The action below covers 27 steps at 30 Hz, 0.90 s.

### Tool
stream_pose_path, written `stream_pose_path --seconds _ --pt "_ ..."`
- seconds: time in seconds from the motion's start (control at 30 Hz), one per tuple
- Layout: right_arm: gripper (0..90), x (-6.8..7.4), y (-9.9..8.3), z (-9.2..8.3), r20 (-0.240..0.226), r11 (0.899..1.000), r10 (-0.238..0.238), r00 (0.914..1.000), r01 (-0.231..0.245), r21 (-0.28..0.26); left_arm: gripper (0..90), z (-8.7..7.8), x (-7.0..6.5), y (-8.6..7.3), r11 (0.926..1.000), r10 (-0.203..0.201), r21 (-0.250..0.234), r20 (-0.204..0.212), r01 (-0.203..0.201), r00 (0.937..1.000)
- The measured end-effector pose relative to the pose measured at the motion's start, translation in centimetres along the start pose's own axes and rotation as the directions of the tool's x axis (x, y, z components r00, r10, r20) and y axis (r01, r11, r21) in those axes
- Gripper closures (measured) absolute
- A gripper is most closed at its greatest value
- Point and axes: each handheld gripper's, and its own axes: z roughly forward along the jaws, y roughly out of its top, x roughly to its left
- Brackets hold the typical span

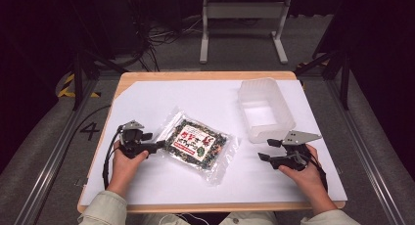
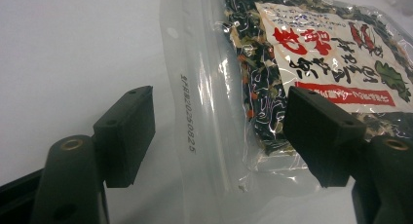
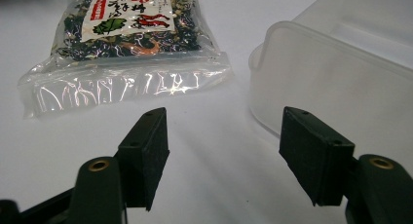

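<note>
A clear plastic bag (image 1: 198, 144) of dark dried food with a red and white label lies flat near the middle of the white sheet. My left gripper (image 1: 159, 145) is open at the bag's left end, and in the left gripper view the bag's clear sealed edge (image 2: 204, 112) lies between the jaws of the left gripper (image 2: 219, 131). My right gripper (image 1: 266, 150) is open to the right of the bag, apart from it. In the right gripper view, the right gripper (image 3: 224, 151) has bare sheet between its jaws, with the bag (image 3: 126, 44) ahead on the left.
An empty translucent plastic tub (image 1: 265, 109) stands at the back right, just beyond the right gripper; its wall (image 3: 336, 83) is close to the right jaw. The white sheet (image 1: 161, 100) covers a wooden table (image 1: 195, 75). A white stand (image 1: 242, 19) and cables lie on the floor behind.
</note>
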Motion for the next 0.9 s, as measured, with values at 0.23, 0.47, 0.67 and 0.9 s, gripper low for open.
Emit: stream_pose_path --seconds 0.23,0.47,0.67,0.9 --pt "34.0 0.08 -0.01 0.10 -0.005 1.000 -0.005 1.0000 0.005 0.004 34.6 0.27 -0.24 -0.11 0.9995 0.003 0.033 0.029 -0.004 0.9996" --pt "33.2 0.28 0.02 0.20 -0.001 1.000 -0.020 0.9998 0.020 0.013 38.9 0.34 -0.11 -0.23 0.9985 -0.017 0.053 0.066 0.014 0.9977" --pt "32.5 0.35 0.01 0.31 -0.007 1.000 -0.024 0.9997 0.024 0.014 43.4 0.24 -0.41 -0.30 0.9968 -0.019 0.079 0.059 0.014 0.9981" --pt "32.0 0.43 0.07 0.33 -0.011 1.000 -0.025 0.9996 0.025 0.012 50.8 0.03 -0.87 -0.48 0.9949 -0.004 0.101 0.049 -0.001 0.9988"
